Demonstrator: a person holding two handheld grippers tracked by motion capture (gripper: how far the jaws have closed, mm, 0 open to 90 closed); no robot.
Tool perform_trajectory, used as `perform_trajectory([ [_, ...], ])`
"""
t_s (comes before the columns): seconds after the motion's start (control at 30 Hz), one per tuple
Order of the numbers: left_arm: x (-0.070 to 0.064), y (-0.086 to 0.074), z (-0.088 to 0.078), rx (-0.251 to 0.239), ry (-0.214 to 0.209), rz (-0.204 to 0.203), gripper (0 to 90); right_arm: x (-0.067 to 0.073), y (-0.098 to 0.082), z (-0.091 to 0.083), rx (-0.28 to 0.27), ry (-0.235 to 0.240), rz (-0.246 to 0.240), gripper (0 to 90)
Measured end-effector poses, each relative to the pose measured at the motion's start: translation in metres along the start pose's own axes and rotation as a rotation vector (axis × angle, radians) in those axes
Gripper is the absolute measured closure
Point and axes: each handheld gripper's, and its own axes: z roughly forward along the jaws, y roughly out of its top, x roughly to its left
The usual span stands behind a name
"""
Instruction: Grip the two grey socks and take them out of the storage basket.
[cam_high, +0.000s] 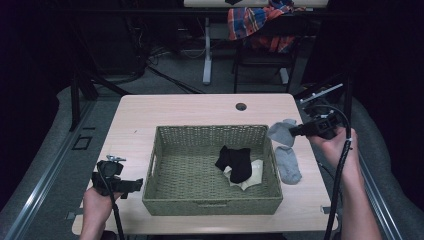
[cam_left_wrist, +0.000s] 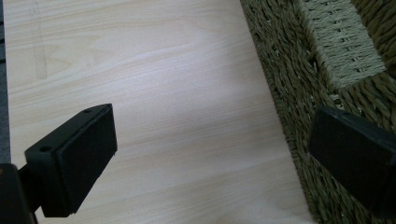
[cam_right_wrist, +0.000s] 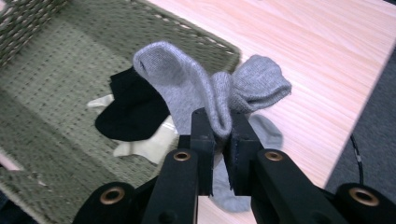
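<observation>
Holding grey sock (cam_right_wrist: 205, 88) by a thin fold, right tongs (cam_right_wrist: 219, 135) risk dropping it short of basket (cam_high: 210, 206) (left tongs (cam_left_wrist: 210, 149) wide, idle).

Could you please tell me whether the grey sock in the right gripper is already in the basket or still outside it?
Outside. The grey sock hangs pinched in the right gripper, beside the basket's right rim.
</observation>
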Motion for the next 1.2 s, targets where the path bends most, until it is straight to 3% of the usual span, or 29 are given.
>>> perform_trajectory([
  [0.2, 0.0, 0.0, 0.0, -0.002, 0.002, 0.0, 1.6, -0.018, -0.007, 0.001, 0.021, -0.033, 0.04, 83.5],
  [0.37, 0.0, 0.0, 0.0, -0.002, 0.002, 0.0, 1.6, -0.036, -0.016, 0.01, 0.048, -0.032, 0.095, 83.8],
  [0.57, 0.0, 0.0, 0.0, -0.003, 0.002, 0.0, 1.7, -0.046, -0.021, 0.023, 0.081, -0.032, 0.129, 83.9],
  [0.87, 0.0, 0.0, 0.0, -0.002, 0.002, 0.0, 1.7, -0.053, -0.025, 0.038, 0.143, -0.053, 0.138, 83.9],
  [1.2, 0.0, 0.0, 0.0, -0.001, 0.003, 0.001, 1.7, -0.052, -0.028, 0.059, 0.221, -0.037, 0.125, 83.9],
])
